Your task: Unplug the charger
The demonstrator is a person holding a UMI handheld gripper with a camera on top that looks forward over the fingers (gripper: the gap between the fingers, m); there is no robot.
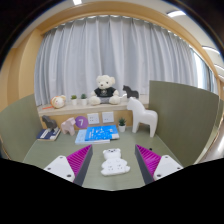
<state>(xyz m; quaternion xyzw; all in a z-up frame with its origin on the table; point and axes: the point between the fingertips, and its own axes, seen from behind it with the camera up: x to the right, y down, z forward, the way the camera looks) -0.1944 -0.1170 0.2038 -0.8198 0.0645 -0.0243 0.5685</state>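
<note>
A small white bear-shaped object [112,162], which may be the charger, lies flat on the green table [55,150]. It sits between my two fingers with a gap at each side. My gripper [113,149] is open, and its magenta pads [76,162] flank the object to the left and right. No cable or socket shows in this view.
Beyond the fingers lie a blue book [98,133], a purple cup [81,122] and a white toy animal [143,117]. A plush bear [104,88] sits on a wooden shelf by the curtained window. Green partitions [185,110] stand at both sides.
</note>
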